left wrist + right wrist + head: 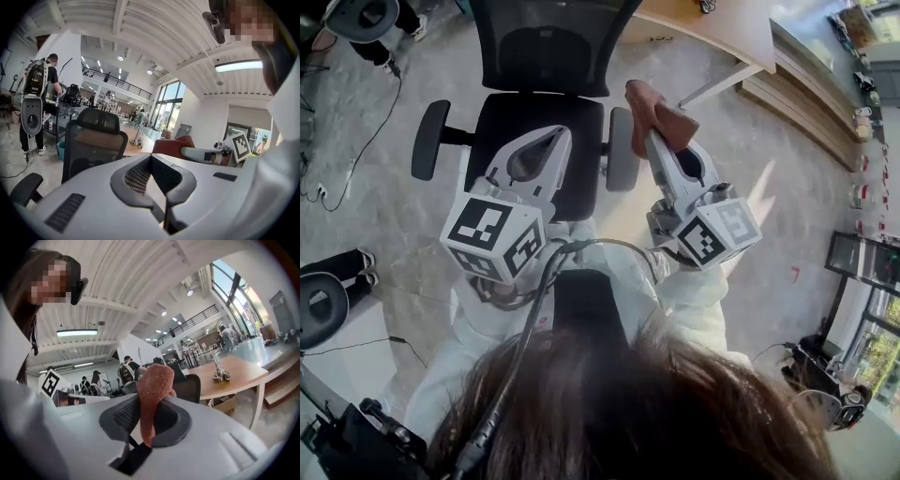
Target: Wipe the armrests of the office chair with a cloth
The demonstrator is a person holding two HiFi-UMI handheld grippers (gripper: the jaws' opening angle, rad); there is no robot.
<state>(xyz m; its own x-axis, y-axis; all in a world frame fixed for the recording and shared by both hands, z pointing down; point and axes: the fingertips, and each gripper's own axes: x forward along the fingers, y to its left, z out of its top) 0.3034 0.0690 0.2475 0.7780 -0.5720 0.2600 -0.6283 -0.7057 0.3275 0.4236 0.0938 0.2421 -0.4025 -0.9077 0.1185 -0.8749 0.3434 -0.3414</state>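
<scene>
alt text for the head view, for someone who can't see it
From above, the right gripper clamps a reddish-brown cloth beside one armrest of a black office chair. The left gripper hangs shut and empty over the seat; the person's hair fills the bottom.

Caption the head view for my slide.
Right gripper holds rust cloth beside office chair armrest; left gripper empty.

Chair seat perhaps half behind left gripper

The cloth is rust-red. The chair is black with a fine mesh back, and its armrests are dark grey. The left gripper and right gripper are pale grey with black-and-white square markers. The floor is mottled grey and the tabletop light wood.
</scene>
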